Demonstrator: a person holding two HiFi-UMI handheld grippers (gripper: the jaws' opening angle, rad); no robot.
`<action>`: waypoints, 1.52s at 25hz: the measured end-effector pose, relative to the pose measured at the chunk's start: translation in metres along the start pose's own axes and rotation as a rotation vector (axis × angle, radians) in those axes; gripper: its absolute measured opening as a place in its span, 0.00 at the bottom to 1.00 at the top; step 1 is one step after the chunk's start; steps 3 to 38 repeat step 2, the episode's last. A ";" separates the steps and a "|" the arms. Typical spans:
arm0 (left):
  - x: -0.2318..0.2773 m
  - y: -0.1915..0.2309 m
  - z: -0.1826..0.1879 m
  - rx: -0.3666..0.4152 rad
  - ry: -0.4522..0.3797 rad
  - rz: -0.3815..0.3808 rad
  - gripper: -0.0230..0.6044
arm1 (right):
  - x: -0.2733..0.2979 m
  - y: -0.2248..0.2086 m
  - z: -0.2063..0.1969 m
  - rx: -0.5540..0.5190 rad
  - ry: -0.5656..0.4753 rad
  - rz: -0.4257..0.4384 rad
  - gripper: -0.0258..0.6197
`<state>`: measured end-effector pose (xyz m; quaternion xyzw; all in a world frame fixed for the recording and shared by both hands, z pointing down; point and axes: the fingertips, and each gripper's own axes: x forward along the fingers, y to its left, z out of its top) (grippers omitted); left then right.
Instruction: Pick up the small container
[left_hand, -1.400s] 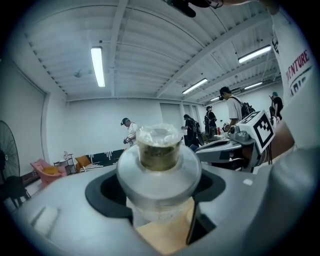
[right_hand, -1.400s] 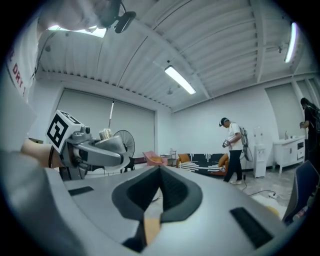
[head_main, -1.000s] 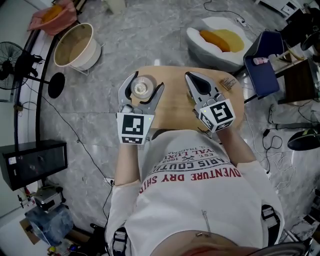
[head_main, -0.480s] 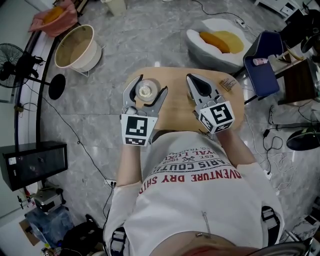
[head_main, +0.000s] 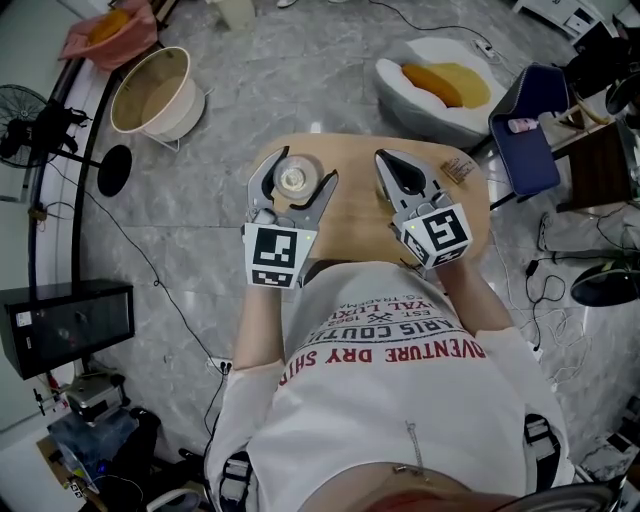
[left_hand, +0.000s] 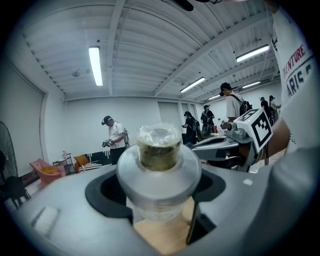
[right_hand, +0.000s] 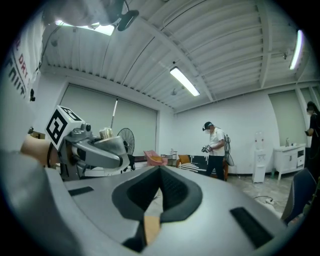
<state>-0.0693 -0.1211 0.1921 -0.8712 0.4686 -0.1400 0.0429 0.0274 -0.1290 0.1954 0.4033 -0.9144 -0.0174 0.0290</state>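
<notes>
The small container (head_main: 293, 178) is a clear round tub with a pale lid and crinkled film on top. It sits between the jaws of my left gripper (head_main: 297, 172) over the left part of the round wooden table (head_main: 350, 215). In the left gripper view the small container (left_hand: 159, 155) fills the gap and both grey jaws press its sides, with the tabletop showing beneath it. To the right over the same table, my right gripper (head_main: 386, 158) is shut with nothing in it; its dark pads (right_hand: 170, 187) meet in the right gripper view.
A cream bucket (head_main: 150, 92) and a black fan (head_main: 25, 130) stand on the floor at the far left. Beyond the table to the right lie a white beanbag seat (head_main: 440, 80) and a blue chair (head_main: 525, 130). Several people stand in the background (left_hand: 116, 137).
My left gripper and the small container between its jaws have shifted slightly to the right. The right gripper has barely moved.
</notes>
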 end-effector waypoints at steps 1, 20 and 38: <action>0.000 0.001 -0.001 0.000 0.002 0.002 0.58 | 0.002 0.002 0.000 -0.006 -0.001 0.010 0.03; -0.001 0.002 -0.002 -0.001 0.004 0.005 0.58 | 0.003 0.004 0.000 -0.012 -0.001 0.019 0.03; -0.001 0.002 -0.002 -0.001 0.004 0.005 0.58 | 0.003 0.004 0.000 -0.012 -0.001 0.019 0.03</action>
